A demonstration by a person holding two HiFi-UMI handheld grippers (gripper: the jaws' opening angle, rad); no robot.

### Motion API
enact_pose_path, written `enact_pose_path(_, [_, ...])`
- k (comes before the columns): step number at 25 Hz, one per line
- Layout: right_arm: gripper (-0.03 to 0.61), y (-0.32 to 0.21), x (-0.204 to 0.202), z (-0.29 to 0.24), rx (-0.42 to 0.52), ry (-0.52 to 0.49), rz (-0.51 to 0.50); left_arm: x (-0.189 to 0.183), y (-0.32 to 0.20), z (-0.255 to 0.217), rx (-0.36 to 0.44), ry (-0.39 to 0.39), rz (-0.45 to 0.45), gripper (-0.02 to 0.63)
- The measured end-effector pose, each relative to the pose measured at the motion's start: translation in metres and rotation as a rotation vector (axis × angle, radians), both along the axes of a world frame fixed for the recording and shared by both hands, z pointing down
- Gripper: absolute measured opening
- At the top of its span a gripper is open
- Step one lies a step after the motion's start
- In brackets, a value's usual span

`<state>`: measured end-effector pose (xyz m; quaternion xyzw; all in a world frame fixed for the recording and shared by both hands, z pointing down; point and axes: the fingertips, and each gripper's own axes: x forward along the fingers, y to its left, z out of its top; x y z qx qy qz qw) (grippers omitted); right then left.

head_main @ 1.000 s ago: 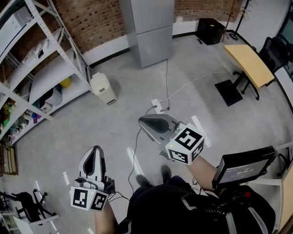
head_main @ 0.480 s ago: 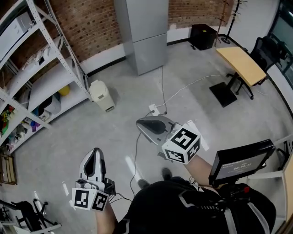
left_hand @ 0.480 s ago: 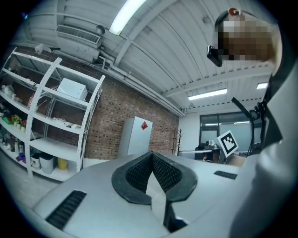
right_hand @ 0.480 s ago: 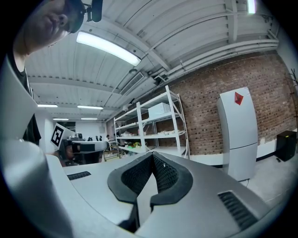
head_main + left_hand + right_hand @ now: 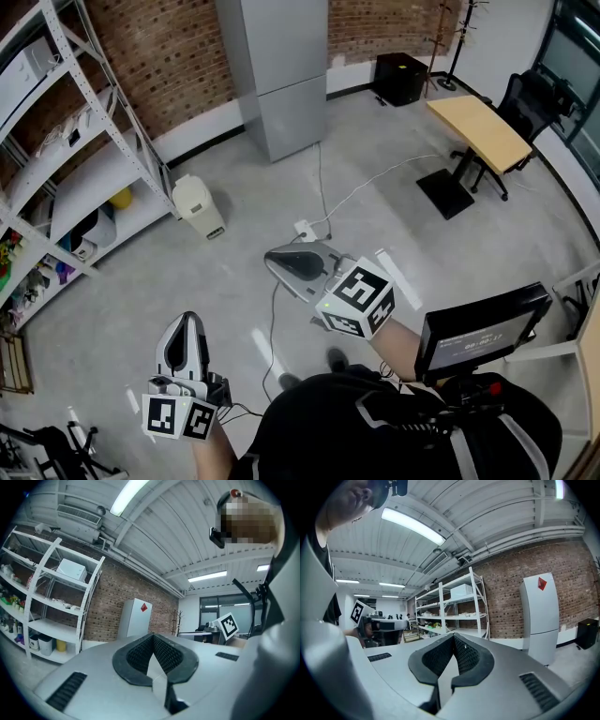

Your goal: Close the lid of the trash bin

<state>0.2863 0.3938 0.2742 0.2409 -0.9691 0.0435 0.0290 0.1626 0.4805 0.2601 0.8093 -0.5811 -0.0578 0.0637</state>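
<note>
Trash bin [image 5: 199, 208] stands on the floor beside the shelving [image 5: 70, 159], well apart from the 2 grippers, its lid seemingly down though too small to confirm, while left gripper [image 5: 187, 328] and right gripper [image 5: 279, 262] carry jaws pressed together on nothing, so any lid-pressing needs walking close.

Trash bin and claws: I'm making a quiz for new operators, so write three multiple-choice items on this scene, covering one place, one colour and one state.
1. Where is the trash bin? A on the floor beside the shelf rack; B on its top shelf; C held in a claw.
2. Bin's colour? A red; B cream; C black.
3. Left claw? A wide open; B shut on a cup; C shut, empty.
A: it stands at the rack's foot. B: its body is pale cream. C: the jaws meet with nothing between.
</note>
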Motion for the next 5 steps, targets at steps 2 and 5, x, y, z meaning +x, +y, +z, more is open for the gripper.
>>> enact_pose_path(2, [0.008, -0.0003, 0.0004, -0.0023, 0.009, 0.0, -0.004, 0.0022, -0.0004, -0.0002, 0.004, -0.007, -0.002, -0.002])
enact_pose_path(5, [0.008, 0.0011, 0.0006, -0.003, 0.013, -0.002, -0.011, 0.0047, 0.0001, 0.0017, 0.002, -0.02, -0.007, -0.002])
